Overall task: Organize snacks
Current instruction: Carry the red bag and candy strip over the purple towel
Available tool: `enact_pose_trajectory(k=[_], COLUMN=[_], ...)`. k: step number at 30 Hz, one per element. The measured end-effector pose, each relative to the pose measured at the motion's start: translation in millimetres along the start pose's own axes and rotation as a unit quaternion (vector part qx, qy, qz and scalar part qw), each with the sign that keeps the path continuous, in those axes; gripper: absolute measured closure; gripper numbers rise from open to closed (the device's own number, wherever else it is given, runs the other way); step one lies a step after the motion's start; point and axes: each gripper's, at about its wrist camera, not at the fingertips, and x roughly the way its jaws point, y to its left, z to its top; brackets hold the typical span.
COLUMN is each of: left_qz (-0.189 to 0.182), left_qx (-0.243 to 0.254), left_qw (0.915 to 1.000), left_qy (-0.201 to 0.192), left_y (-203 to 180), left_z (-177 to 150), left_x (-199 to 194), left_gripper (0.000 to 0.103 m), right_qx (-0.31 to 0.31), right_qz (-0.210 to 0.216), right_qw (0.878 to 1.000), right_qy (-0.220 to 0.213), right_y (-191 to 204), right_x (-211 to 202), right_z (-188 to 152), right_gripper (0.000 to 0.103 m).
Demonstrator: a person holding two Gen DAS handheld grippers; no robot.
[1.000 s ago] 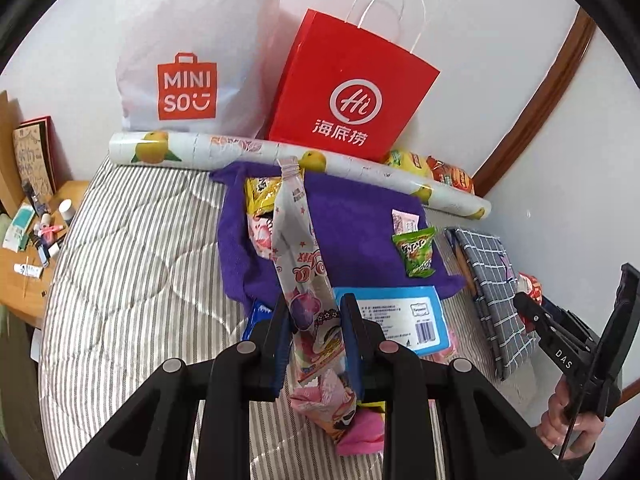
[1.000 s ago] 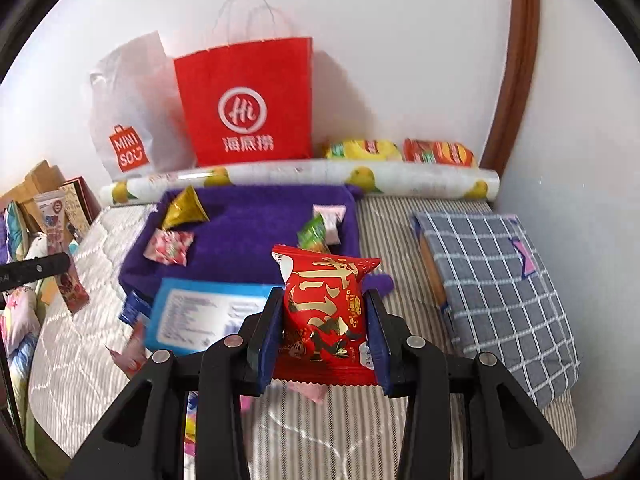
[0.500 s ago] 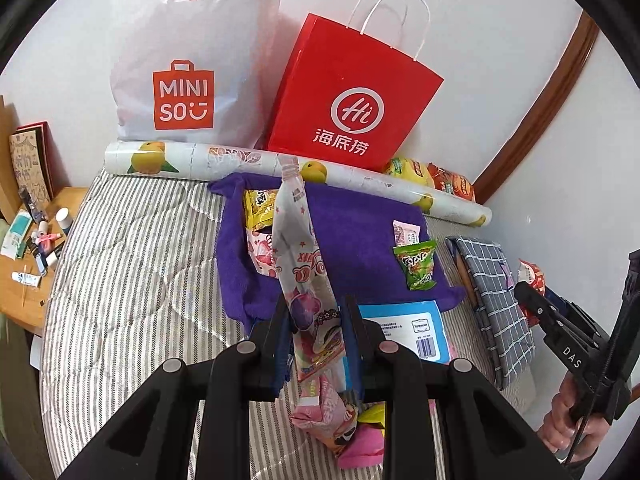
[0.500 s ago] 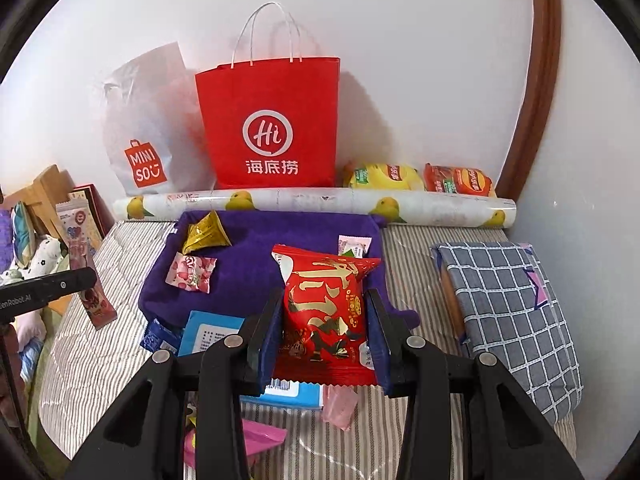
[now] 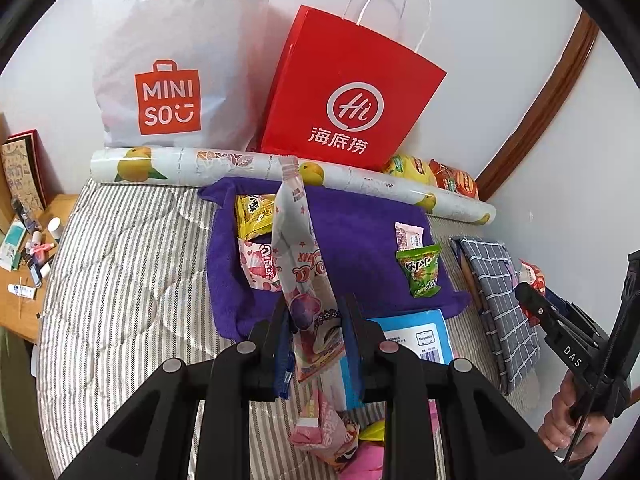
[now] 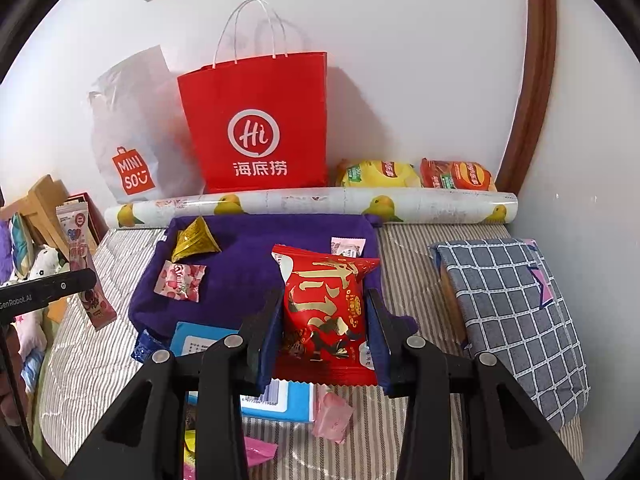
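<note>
**Over a striped bed, each gripper clamps a snack packet**

From the left wrist camera, the left gripper (image 5: 314, 330) is clamped on a long pink snack sachet (image 5: 298, 256) that stands upright above the near edge of a purple towel (image 5: 352, 232). Far behind stands a red paper bag (image 5: 348, 96).

From the right wrist camera, the right gripper (image 6: 324, 330) is clamped on a red snack packet (image 6: 326, 308), held near, over the same towel's near right corner.

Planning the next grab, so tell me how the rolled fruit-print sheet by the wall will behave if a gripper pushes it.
The fruit-print roll is a long cylinder lying flat, so it would likely roll rather than slide. The red paper bag and white plastic bag stand behind it, probably blocking travel toward the wall. Pushed at one end, it may pivot.
</note>
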Motion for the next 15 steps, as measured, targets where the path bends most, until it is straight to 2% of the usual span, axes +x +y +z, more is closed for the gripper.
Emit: enact_pose_trajectory(k=[15], left_qz=[0.01], left_qx=[0.002], left_qw=[0.9999], left_qy=[0.011], left_y=[5.5], left_z=[11.1], left_x=[28.5], left_gripper=[0.08], right_qx=[-0.01], right_qz=[0.006], right_qw=[1.0], right_qy=[0.013], right_y=[4.2], right_x=[32.1], right_z=[9.4], right_gripper=[0.064])
